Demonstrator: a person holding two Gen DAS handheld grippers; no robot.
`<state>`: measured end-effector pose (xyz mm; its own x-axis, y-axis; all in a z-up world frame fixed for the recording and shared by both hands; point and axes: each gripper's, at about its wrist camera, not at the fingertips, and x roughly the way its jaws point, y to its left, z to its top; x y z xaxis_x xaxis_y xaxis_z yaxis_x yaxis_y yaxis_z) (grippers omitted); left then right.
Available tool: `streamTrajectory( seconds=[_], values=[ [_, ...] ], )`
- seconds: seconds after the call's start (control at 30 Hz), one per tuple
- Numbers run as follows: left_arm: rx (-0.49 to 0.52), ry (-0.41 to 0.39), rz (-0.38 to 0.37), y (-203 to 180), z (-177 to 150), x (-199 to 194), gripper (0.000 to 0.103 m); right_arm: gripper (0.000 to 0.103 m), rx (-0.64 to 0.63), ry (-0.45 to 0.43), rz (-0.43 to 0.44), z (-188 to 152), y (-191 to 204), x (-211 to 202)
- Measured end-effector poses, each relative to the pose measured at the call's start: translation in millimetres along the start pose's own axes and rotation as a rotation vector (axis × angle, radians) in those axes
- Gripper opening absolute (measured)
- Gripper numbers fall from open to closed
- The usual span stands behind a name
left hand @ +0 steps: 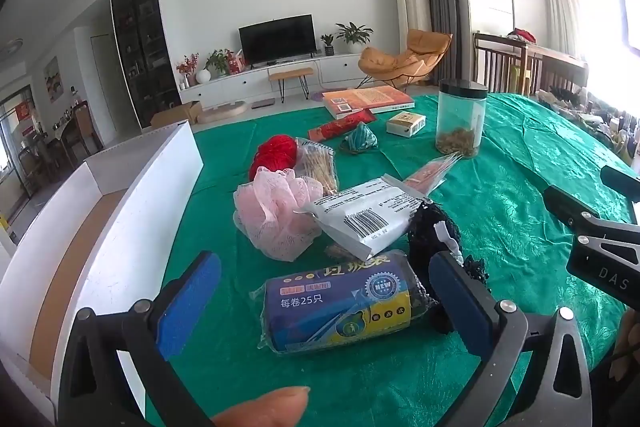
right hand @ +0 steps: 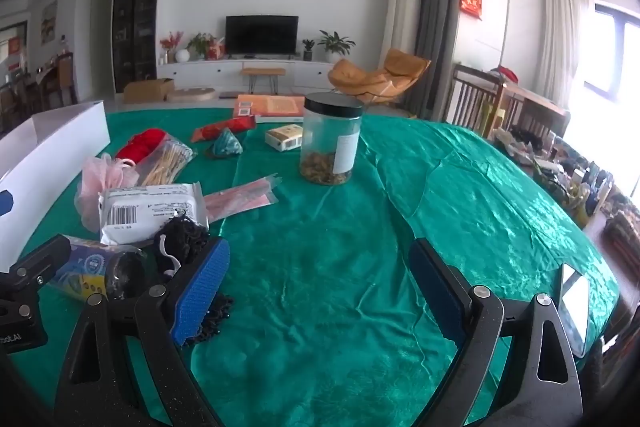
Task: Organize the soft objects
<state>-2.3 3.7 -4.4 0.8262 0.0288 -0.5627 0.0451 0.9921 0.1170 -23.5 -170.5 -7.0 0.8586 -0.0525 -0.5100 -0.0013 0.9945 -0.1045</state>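
Note:
My left gripper [left hand: 326, 299] is open, low over the green cloth. A blue roll of trash bags [left hand: 336, 303] lies between its blue pads, which stand clear of it. Behind the roll are a black mesh ball [left hand: 434, 231], a white barcode packet [left hand: 364, 215], a pink mesh bath pouf [left hand: 276, 215] and red yarn [left hand: 276, 155]. A teal pouch [left hand: 362, 139] lies farther back. My right gripper [right hand: 320, 287] is open over bare cloth, its left pad beside the black mesh ball [right hand: 182, 239].
A white cardboard box [left hand: 120, 227] stands open at the left table edge. A clear jar [right hand: 330, 143], a book [right hand: 272, 107], a small carton [right hand: 285, 138], a bag of wooden sticks [right hand: 166, 163] and a phone [right hand: 574, 303] are on the cloth. A thumb [left hand: 264, 409] shows below.

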Motion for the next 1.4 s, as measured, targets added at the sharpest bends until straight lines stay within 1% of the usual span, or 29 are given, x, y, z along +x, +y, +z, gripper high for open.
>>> streamTrajectory(
  seconds=[1.4],
  values=[
    [0.023, 0.032, 0.007, -1, -13, 8, 0.103, 0.093, -0.009, 0.002, 0.013, 0, 6, -3]
  ],
)
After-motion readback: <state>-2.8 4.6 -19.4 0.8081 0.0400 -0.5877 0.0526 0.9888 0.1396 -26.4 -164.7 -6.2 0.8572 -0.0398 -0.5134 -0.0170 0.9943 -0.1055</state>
